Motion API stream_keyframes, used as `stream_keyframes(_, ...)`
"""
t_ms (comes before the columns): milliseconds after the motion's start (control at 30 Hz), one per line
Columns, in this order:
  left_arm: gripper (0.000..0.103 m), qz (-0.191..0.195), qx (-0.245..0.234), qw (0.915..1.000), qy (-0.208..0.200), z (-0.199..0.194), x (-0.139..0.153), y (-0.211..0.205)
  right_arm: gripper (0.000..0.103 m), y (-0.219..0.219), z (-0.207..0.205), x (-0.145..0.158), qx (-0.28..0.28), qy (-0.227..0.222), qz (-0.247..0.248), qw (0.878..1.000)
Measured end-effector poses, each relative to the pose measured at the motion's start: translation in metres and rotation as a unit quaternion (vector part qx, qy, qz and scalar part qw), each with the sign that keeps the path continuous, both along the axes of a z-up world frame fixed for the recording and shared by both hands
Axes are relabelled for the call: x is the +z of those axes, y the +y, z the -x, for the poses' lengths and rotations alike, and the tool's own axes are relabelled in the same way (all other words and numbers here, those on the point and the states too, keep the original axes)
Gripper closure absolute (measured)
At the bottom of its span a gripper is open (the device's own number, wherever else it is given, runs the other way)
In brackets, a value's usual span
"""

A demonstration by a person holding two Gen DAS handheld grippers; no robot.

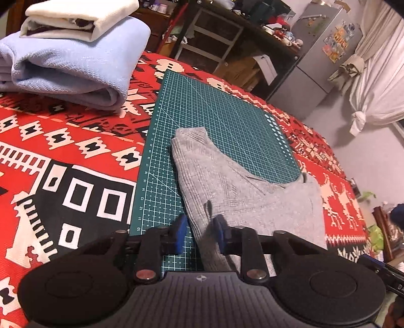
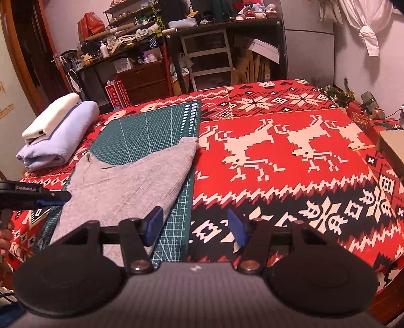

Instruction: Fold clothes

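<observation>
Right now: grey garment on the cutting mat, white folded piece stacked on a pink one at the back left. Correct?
Not quite: the white folded piece sits on a light blue one, not pink, as the right wrist view shows. The grey garment is on the cutting mat.

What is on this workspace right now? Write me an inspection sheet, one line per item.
Surface: red patterned blanket with a green cutting mat on it.
Job's things: grey garment lying partly folded on the mat; light blue folded garment with a white folded one on top, beside the mat.
Clutter: cardboard box and tinsel decoration at the blanket's far right side.
Grippers: left gripper jaws narrow, garment edge between them, grip unclear; right gripper open, holding nothing.
Cables: nothing seen.
Surroundings: crowded shelves, fridge, tied white curtain.
</observation>
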State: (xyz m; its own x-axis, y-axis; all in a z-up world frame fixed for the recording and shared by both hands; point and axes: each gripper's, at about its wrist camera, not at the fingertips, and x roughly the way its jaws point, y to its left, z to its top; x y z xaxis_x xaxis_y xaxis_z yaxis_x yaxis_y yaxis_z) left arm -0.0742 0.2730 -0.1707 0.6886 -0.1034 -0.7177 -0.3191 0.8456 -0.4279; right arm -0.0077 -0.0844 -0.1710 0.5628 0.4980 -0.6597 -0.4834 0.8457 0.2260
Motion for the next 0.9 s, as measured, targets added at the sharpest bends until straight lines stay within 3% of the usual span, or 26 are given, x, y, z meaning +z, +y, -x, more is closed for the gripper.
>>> stream_keyframes(133,0.097,0.014,0.018,0.9997,0.002,-0.001,0.001,0.003,0.042,0.002,0.003,0.001,0.006,0.001,-0.002,1.0)
stream_keyframes(467,0.098,-0.099,0.034,0.9935,-0.045,0.018,0.049,0.004,0.041,-0.002,-0.002,0.007,-0.003,-0.001,-0.011,1.0)
stream_keyframes(633,0.098,-0.147,-0.009,0.9867,-0.07,0.014,0.076,-0.023,0.041,0.0,-0.003,0.007,0.002,0.001,-0.021,1.0)
stream_keyframes(767,0.098,-0.193,-0.065,0.9748,-0.092,0.005,0.095,-0.066,0.041,-0.002,-0.001,0.008,0.002,-0.002,-0.025,1.0)
stream_keyframes(900,0.098,-0.222,-0.119,0.9631,-0.095,-0.011,0.094,-0.108,0.04,-0.01,-0.001,0.01,-0.004,-0.003,-0.031,1.0)
